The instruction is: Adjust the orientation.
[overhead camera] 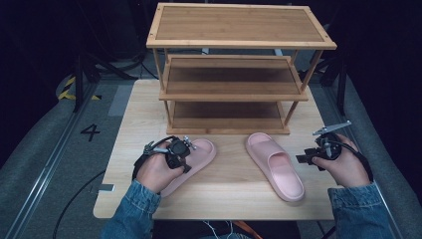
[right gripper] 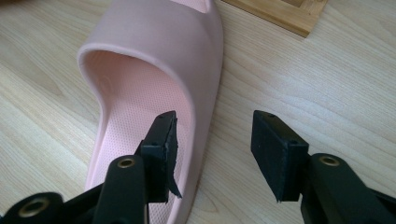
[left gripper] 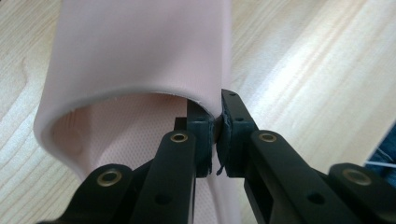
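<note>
A pale wooden table [overhead camera: 224,199] sits in a dark room, with a three-tier bamboo shoe rack [overhead camera: 234,69] at its far edge and two pink slides lying in front of it. My left gripper [left gripper: 215,140] has clamped shut on the side edge of the left slide's [overhead camera: 191,164] strap, the pads pinching the thin rim. My right gripper [right gripper: 212,149] stands wide open, one jaw over the footbed of the right slide [overhead camera: 276,167] and the other out over bare wood beside it, pressing on nothing. I judge the left hold shallow: the soft strap could bend or slip free on lifting, and the dangling sole could catch a shelf edge. The left gripper view shows exactly that pinch, which my hand covers in the high view; the high view alone gives the rack's empty shelves.
</note>
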Demonstrator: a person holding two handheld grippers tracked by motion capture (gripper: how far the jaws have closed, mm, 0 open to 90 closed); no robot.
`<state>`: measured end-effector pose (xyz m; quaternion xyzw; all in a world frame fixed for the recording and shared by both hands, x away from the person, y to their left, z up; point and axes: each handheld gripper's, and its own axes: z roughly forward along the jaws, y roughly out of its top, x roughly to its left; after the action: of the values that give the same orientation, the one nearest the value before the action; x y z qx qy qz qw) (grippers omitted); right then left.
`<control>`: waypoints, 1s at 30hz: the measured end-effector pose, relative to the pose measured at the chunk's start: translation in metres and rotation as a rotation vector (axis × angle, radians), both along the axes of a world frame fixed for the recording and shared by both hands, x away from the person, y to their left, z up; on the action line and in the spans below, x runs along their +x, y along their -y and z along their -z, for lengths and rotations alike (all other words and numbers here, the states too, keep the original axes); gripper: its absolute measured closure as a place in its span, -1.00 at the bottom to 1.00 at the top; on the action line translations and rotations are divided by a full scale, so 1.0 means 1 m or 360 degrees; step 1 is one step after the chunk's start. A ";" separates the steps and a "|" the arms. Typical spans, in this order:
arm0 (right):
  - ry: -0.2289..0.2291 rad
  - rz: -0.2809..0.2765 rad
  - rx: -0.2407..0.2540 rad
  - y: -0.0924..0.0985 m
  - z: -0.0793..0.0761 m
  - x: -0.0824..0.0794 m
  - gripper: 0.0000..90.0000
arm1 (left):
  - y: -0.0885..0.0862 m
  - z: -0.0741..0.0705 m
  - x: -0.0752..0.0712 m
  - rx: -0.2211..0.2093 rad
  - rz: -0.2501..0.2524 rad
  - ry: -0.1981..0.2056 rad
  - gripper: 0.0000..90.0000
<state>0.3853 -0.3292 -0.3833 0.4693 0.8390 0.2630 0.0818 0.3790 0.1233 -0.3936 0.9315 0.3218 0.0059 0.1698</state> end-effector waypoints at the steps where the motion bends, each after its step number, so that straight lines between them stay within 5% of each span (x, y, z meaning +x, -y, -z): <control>1: 0.0003 0.0002 -0.0002 0.000 0.000 0.000 0.15 | 0.000 -0.003 -0.001 0.0003 0.0002 -0.0001 0.87; 9: -0.0002 0.0029 0.0004 0.006 0.001 -0.003 0.15 | 0.002 -0.026 -0.007 -0.0050 0.0066 0.0010 0.86; 14: -0.0002 0.0030 0.0007 0.008 0.001 -0.005 0.15 | 0.003 -0.044 -0.008 -0.0016 0.0122 0.0063 0.84; 30: -0.0013 0.0061 0.0003 0.016 0.003 -0.014 0.16 | 0.019 -0.099 -0.001 -0.0061 0.0242 0.0173 0.83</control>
<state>0.3710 -0.3450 -0.3866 0.4864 0.8299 0.2603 0.0828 0.3785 0.1046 -0.2949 0.9481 0.2403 0.0374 0.2049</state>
